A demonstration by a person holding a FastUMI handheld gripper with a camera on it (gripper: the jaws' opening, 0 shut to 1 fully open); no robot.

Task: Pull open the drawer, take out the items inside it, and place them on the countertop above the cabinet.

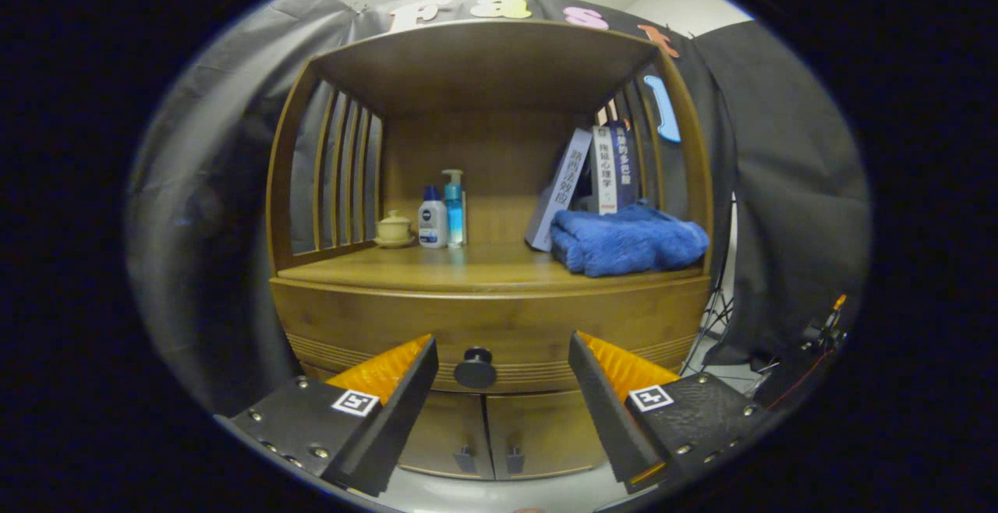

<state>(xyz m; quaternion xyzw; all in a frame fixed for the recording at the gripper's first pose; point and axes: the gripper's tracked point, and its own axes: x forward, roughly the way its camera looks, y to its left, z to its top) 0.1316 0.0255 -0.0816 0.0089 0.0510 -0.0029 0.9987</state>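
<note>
Fingers [503, 388] apart, flanking black drawer knob [475, 367], not touching. Drawer [499, 326] closed, long axis horizontal. Worktop [468, 267] carries blue towel [628, 240], bottles [442, 213], books [592, 174].

The wooden cabinet's countertop [475, 270] carries, at its ten o'clock corner, a lidded cream cup [394, 228], a white bottle [433, 218] and a blue pump bottle [454, 207] side by side. At two o'clock, leaning books [592, 174] stand behind a folded blue towel [628, 242].

The gripper [503, 369] hovers with fingers spread apart, the closed drawer's black knob [475, 368] between them.

txt: NIVEA on white bottle [432, 221] | book spines [604, 170] (Chinese, unreadable)
</note>
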